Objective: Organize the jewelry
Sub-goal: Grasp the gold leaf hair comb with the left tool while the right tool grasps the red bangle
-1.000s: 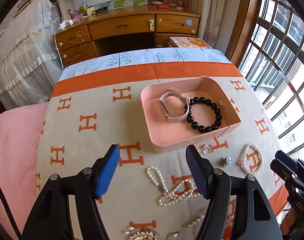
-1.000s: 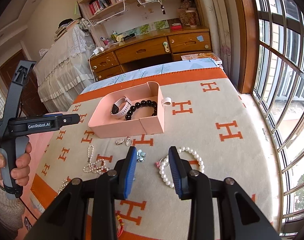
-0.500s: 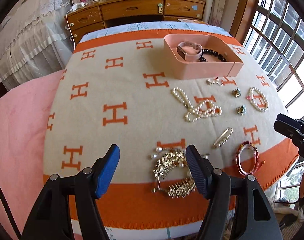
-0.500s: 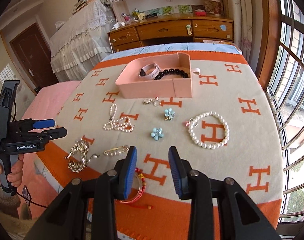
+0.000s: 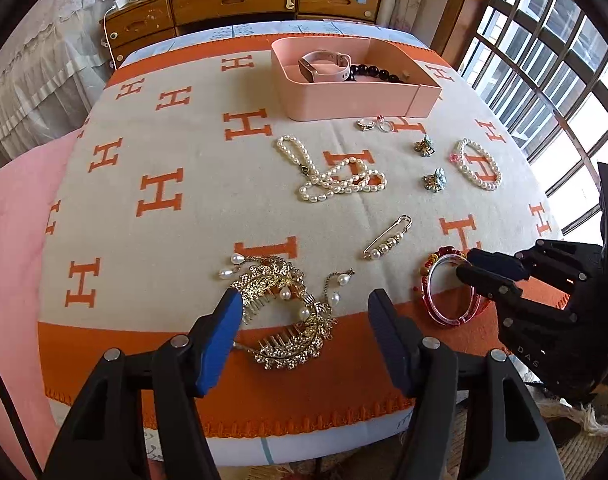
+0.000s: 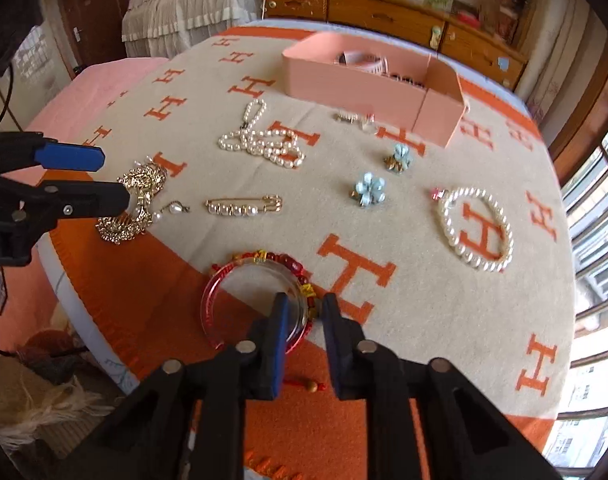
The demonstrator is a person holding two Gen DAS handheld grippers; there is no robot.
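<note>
Right gripper: its jaws are straddling the near rim of the red bangle, one inside the ring and one outside, not yet pressed together; whether they are touching it I cannot tell.
Red bangle: lying flat near the blanket's orange border, a red beaded bracelet touching its far side.
Left gripper: jaws spread wide, hanging over the gold hair comb.
Pink tray: sitting at the far end, holding a pink watch and a black bead bracelet.
Between: a pearl necklace, pearl pin, two flower pieces and a pearl bracelet are lying well apart.
</note>
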